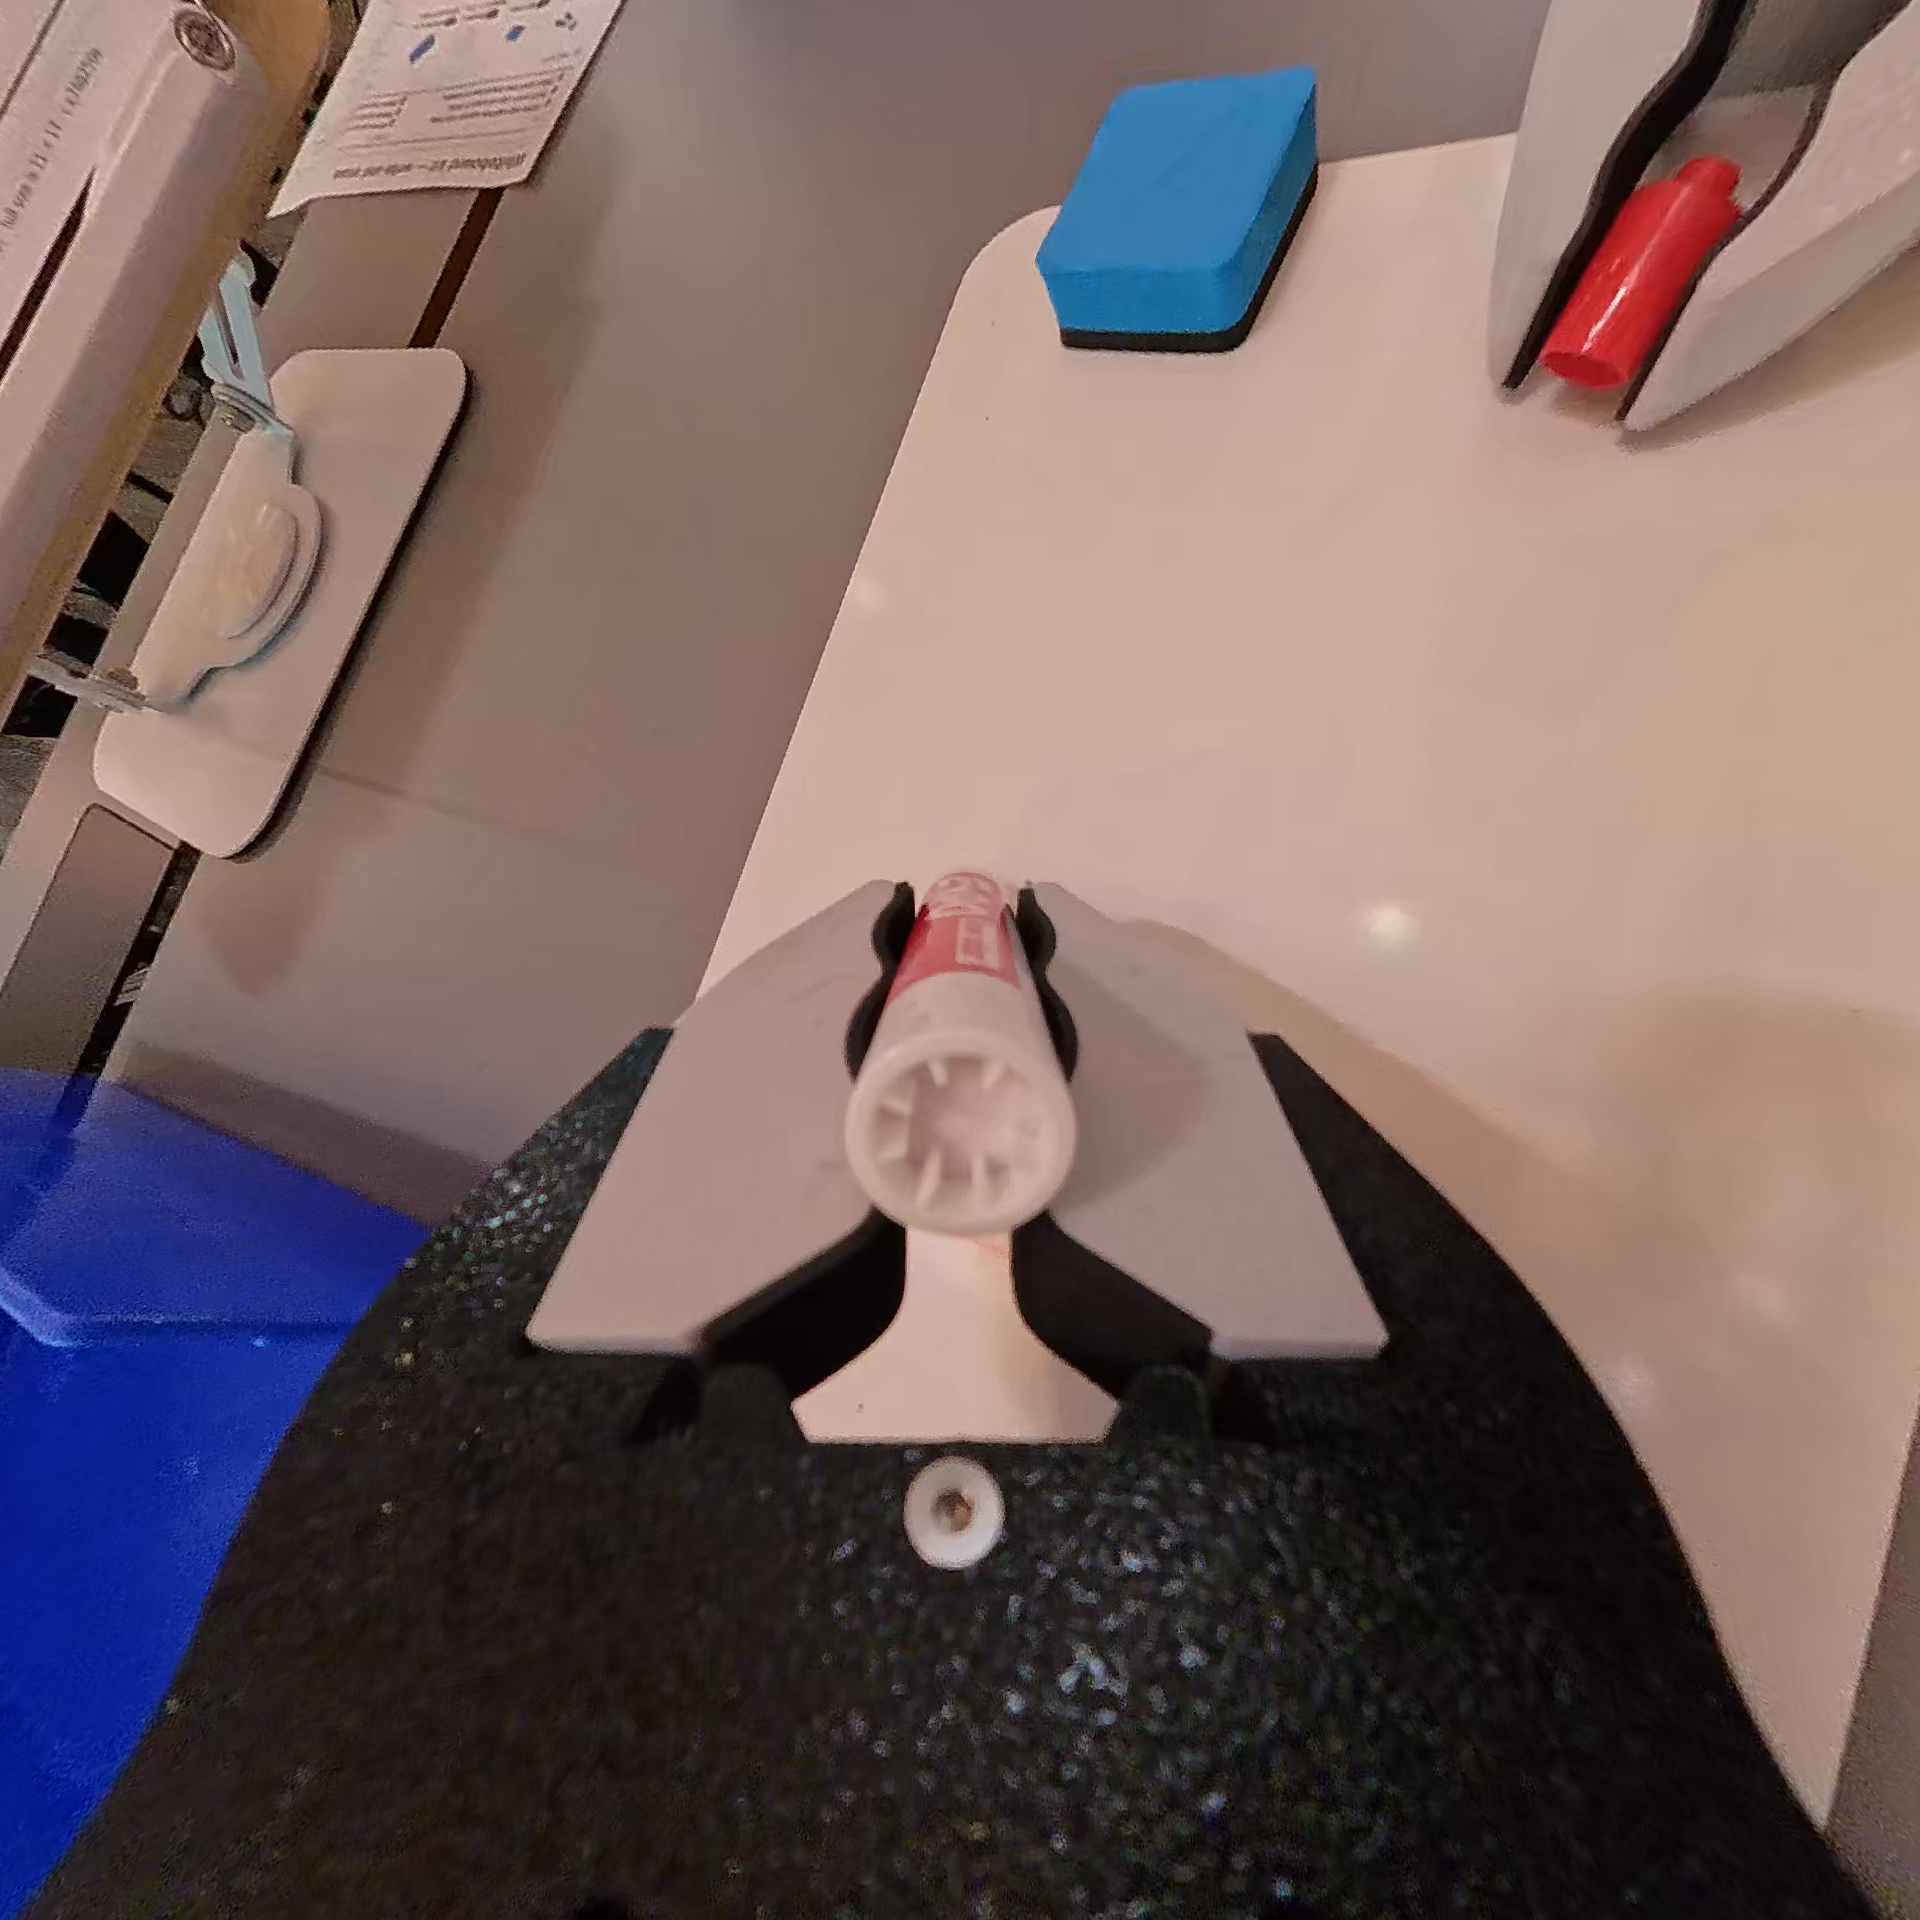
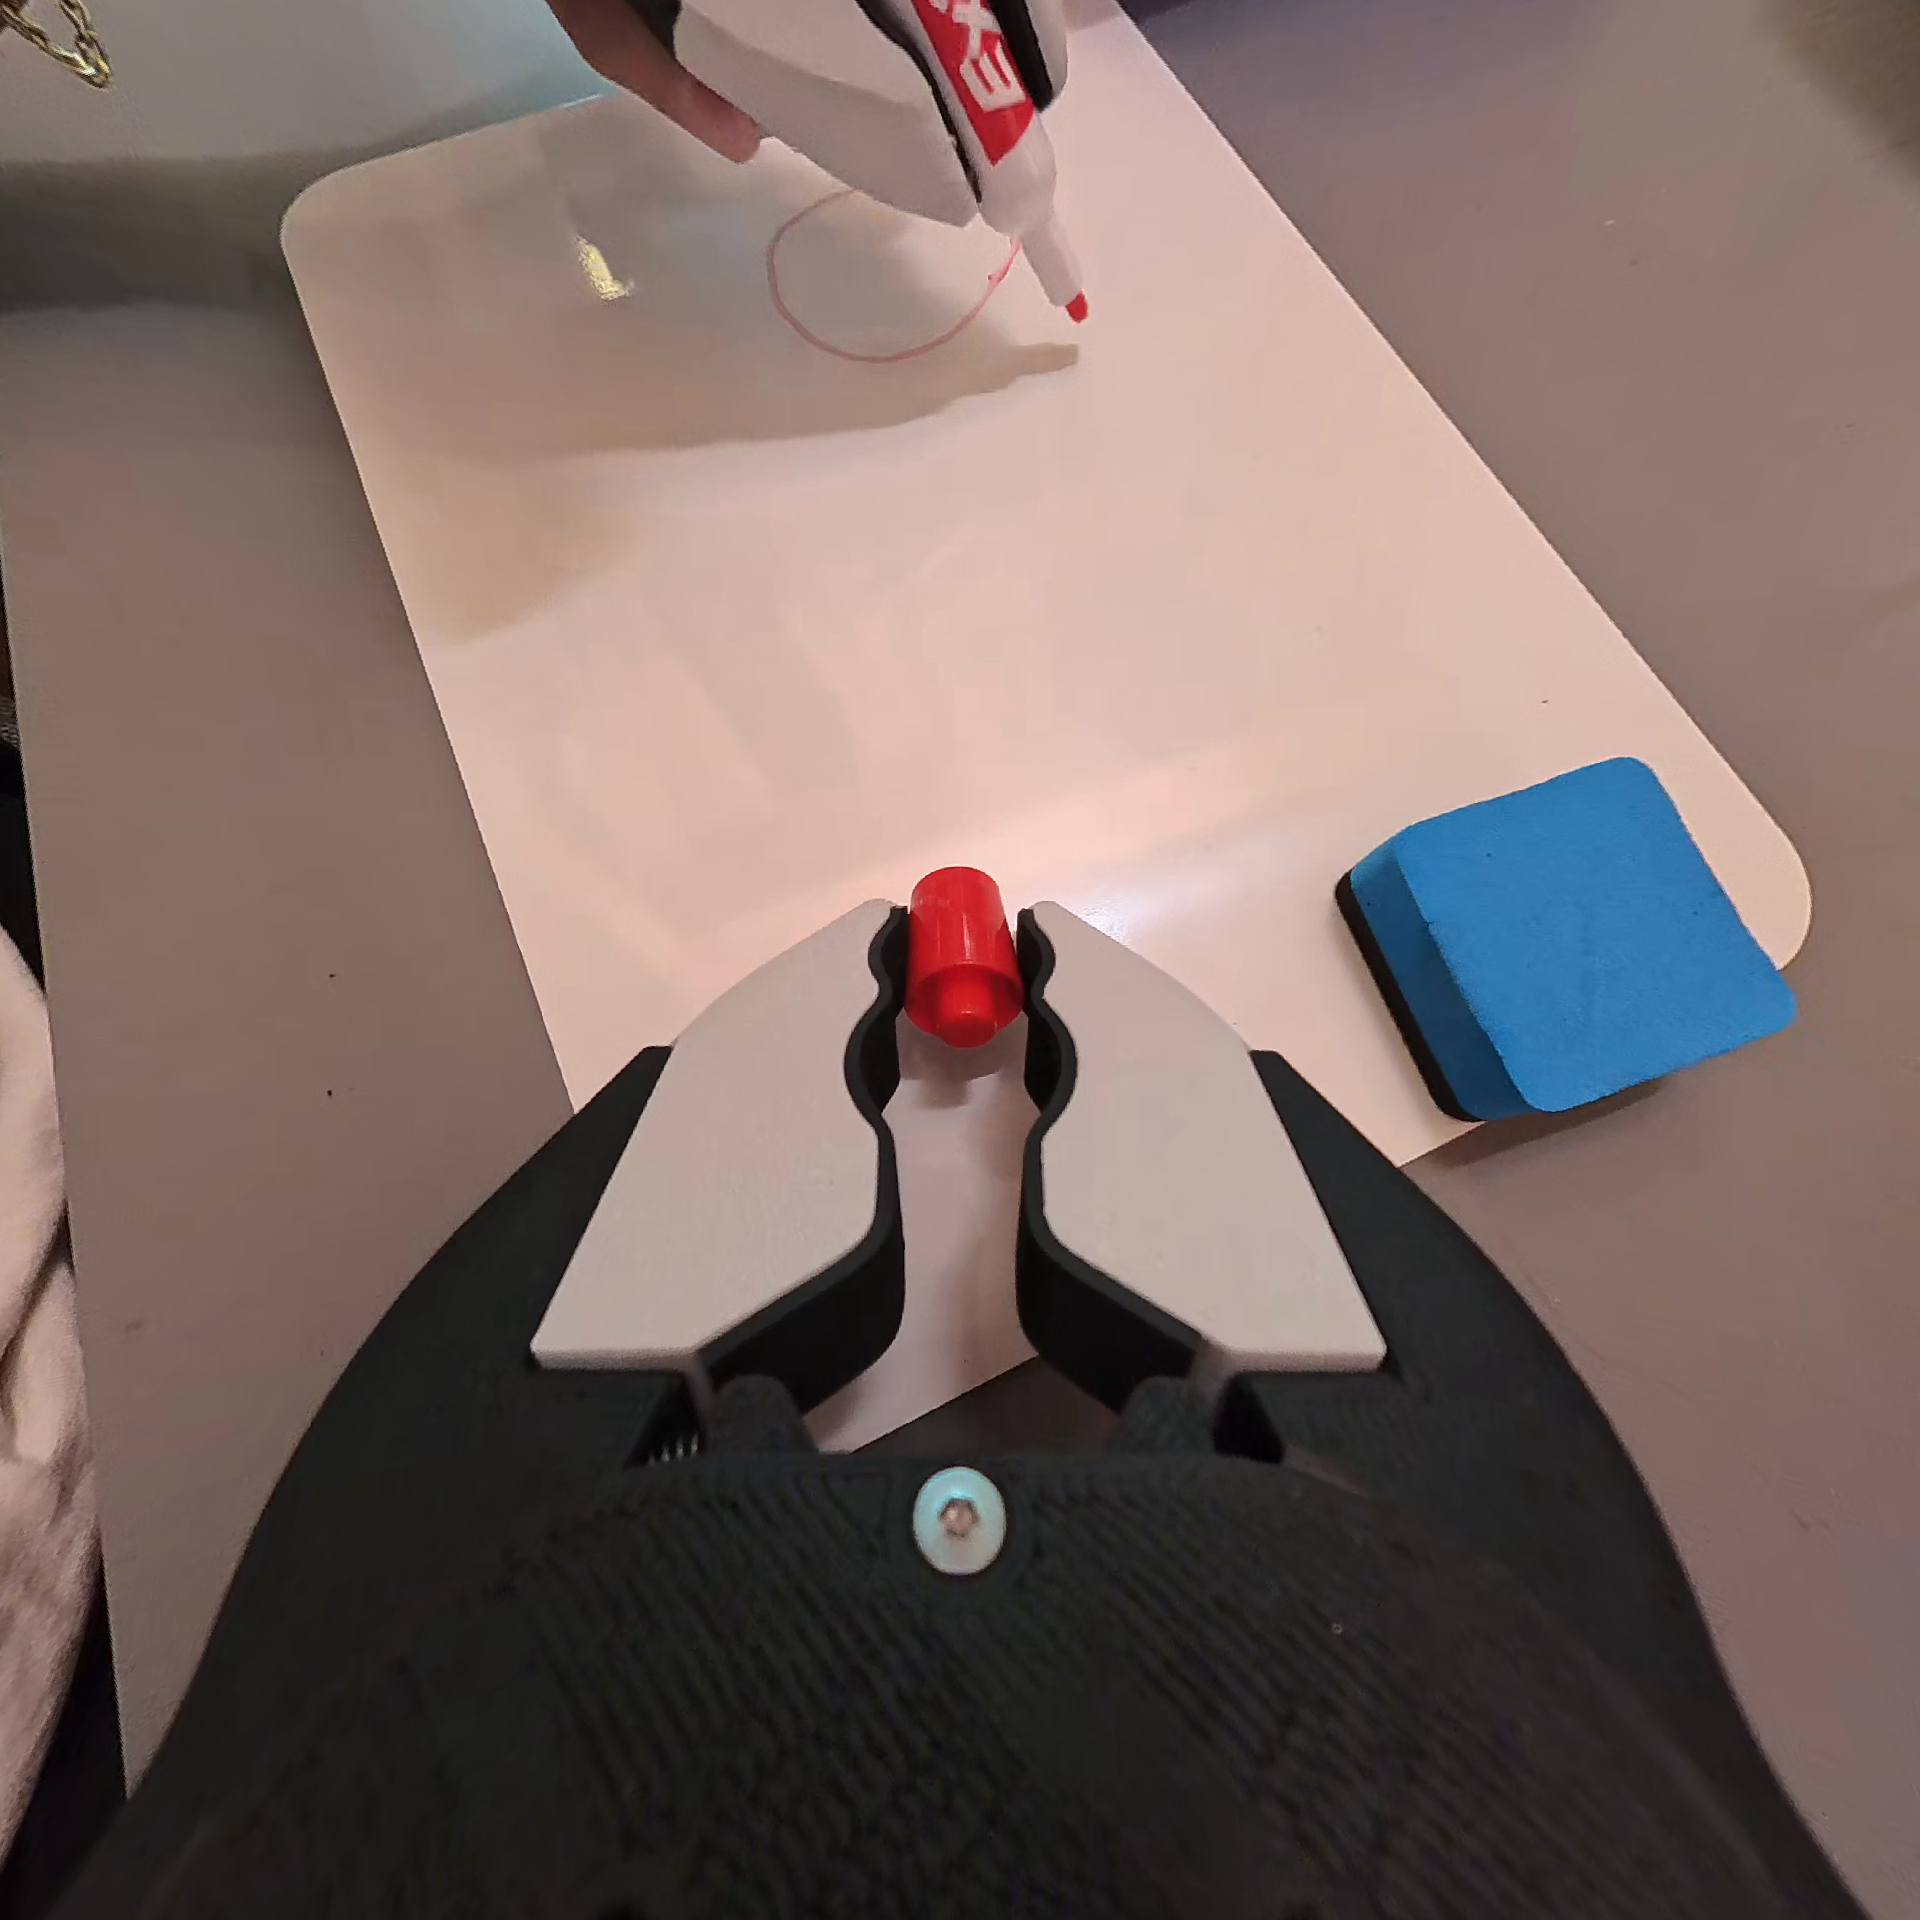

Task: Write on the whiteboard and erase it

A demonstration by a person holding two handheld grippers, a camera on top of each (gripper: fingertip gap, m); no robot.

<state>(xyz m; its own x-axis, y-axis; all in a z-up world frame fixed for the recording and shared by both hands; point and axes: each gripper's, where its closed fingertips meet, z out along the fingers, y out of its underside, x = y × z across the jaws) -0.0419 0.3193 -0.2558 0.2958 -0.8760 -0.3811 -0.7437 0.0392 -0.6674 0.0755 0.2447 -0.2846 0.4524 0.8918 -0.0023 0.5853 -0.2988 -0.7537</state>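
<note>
A white whiteboard [image 1: 1299,644] lies flat on a grey table; it also shows in the right wrist view [image 2: 831,623]. My left gripper [image 1: 958,902] is shut on a red and white marker [image 1: 961,1039], whose uncapped red tip [image 2: 1075,307] is just above the board beside a thin red drawn loop [image 2: 883,281]. My right gripper [image 2: 958,912] is shut on the red marker cap [image 2: 958,971], held low over the board's near edge; the cap also shows in the left wrist view [image 1: 1631,275]. A blue eraser [image 2: 1569,935] lies on the board's corner [image 1: 1179,203].
The grey table [image 2: 1610,364] surrounds the board. A small white card with a clip [image 1: 281,592] and printed papers [image 1: 447,94] lie at the left. A blue object [image 1: 156,1299] sits low left. A hand [image 2: 665,83] holds the left gripper. Pale cloth [image 2: 31,1299] is at the left edge. Spacing between my two grippers at the tips: around 15 cm. Measured from the fingertips, the blue eraser [image 2: 1569,935] is 9 cm or so from the right gripper and 15 cm from the left. It turns up in the left wrist view [image 1: 1188,165] as well.
</note>
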